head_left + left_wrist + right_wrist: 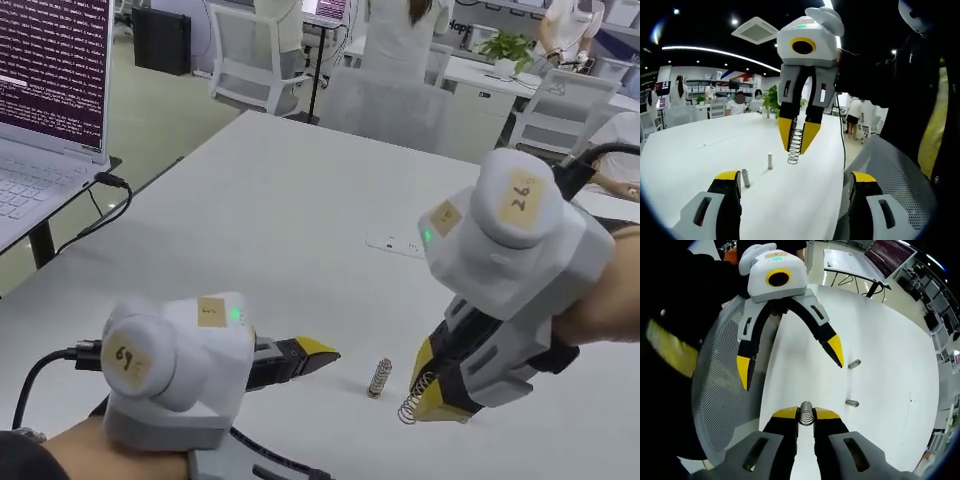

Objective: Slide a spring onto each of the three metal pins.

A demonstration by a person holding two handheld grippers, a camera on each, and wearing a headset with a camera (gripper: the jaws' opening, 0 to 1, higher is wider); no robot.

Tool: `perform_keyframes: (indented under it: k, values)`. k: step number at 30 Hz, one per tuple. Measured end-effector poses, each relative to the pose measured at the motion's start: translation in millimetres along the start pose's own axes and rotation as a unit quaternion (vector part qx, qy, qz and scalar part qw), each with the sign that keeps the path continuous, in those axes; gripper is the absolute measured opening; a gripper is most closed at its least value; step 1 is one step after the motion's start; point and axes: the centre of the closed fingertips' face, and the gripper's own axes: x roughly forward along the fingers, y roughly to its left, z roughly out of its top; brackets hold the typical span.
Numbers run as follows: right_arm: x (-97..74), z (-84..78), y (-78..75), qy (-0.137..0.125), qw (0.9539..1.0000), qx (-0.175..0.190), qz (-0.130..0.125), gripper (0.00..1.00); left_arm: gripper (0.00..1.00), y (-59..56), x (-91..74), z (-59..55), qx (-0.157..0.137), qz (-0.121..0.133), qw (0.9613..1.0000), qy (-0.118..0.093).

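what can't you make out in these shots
- Head view: the right gripper and its held spring cover the table right of the spring-covered pin; any pin there is hidden.
- Right gripper view: the far pin and near pin are too small to tell which wears a spring.
- Head view: the laptop is cut by the left edge, its text too small.

On the table (250, 200) a pin (380, 378) stands between the left gripper (791, 364) and the right gripper (432, 400), whose jaws hold a spring (415, 396). A laptop (50, 100) sits far left, and chairs (250, 50) stand behind the table.
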Motion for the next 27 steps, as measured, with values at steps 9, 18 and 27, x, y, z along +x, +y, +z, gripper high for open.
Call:
perform_keyframes:
  k: [9, 18, 27]
  values:
    - [-6.4, -11.7, -6.4, 0.003, 0.9999, 0.014, -0.008, 0.08, 0.87, 3.7, -5.1, 1.5, 0.006, 0.008, 0.9999, -0.004]
    - [-16.4, -33.0, -16.8, 0.003, 0.9988, 0.042, -0.023, 0.08, 0.87, 2.8, -8.9, 3.9, 0.017, 0.012, 0.9998, -0.001]
    - [-24.3, -48.5, -22.4, 0.01, 0.9976, 0.059, -0.035, 0.08, 0.86, 4.1, -12.0, 5.0, 0.022, 0.021, 0.9995, -0.003]
